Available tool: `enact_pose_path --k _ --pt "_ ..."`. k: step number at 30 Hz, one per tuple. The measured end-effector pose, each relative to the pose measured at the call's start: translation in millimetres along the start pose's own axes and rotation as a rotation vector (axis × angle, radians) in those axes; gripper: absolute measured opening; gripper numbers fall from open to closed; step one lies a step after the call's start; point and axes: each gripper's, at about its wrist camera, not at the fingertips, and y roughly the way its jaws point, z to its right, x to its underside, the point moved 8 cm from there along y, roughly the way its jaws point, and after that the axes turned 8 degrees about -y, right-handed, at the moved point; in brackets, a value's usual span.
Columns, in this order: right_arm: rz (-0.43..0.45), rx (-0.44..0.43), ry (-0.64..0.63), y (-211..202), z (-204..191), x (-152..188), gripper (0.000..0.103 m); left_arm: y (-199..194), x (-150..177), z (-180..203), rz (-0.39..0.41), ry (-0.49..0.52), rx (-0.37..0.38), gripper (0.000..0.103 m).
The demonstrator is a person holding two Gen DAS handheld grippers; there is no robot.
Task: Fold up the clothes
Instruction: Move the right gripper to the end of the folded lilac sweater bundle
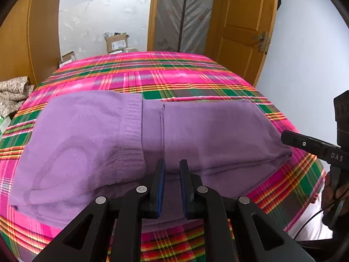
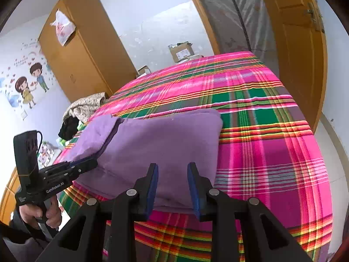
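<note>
On the plaid bed (image 1: 196, 76), both tools stand apart over the purple garment (image 1: 87, 142), right tool (image 2: 172, 168) wider than left tool (image 1: 172, 163)

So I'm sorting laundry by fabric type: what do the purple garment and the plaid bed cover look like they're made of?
The purple garment looks like a soft knit or fleece: matte, fuzzy nap, with a ribbed band along one edge. Cotton or synthetic, I can't tell. The plaid bed cover looks like a thin, flat woven cloth, probably cotton or a blend: smooth surface, crisp stripes in pink, green and orange, no pile.
</note>
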Motion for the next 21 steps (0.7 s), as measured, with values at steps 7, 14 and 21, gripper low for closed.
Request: enact_pose_path --k 7,14,21 --pt "0.011 -0.042 0.132 -2.7 20.2 4.2 0.033 -4.6 -4.0 -3.1 0.018 0.005 -0.019 0.013" --pt "0.034 -0.053 0.239 -6.6 41.2 6.2 0.044 -8.9 -9.2 1.2 0.038 0.017 0.004 0.013" --pt "-0.004 -0.075 0.268 2.8 45.5 11.5 0.045 2.9 -3.7 11.0 0.001 0.038 0.027 0.013"
